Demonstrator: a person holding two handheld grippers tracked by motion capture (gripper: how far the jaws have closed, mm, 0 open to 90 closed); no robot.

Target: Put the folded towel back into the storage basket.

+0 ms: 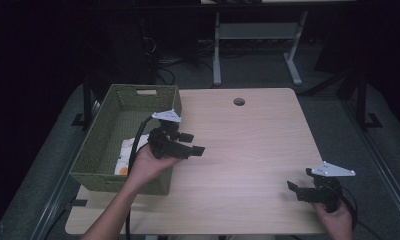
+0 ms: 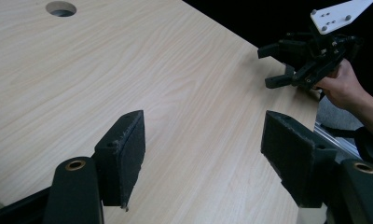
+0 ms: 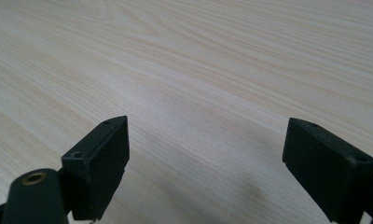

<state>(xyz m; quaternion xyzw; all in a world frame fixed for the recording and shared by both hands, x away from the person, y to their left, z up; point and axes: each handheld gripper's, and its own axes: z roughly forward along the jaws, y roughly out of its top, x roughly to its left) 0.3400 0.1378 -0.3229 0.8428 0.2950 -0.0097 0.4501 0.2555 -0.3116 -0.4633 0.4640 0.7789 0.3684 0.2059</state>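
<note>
Left gripper (image 1: 195, 143), black two-jaw tool with grey three-cornered plate on top, held in left hand (image 1: 148, 162) just above right rim of green woven rectangular basket (image 1: 95, 150) at left edge of pale wood-grain surface (image 1: 248, 145). Jaws spread wide, nothing between the pads; bare wood visible between them in left gripper view (image 2: 203, 158). Pointed right, toward the middle of the surface.

Inside the basket, near end: white cloth-like item with orange patches (image 1: 124, 155), partly hidden behind the left hand and the trailing black cable; exact nature not discernible. Not touched by either gripper.

Right gripper (image 1: 294, 189), same black build with grey plate, held in right hand (image 1: 335, 217) at near right corner of the surface, low over the wood, pointed left. Jaws also wide apart and empty; plain wood grain between them in right gripper view (image 3: 205, 172). Also seen from left gripper view, far right, open (image 2: 273, 65).

Round cable hole (image 1: 239, 101) in the surface at far middle. Grippers well apart, bare surface between them.
</note>
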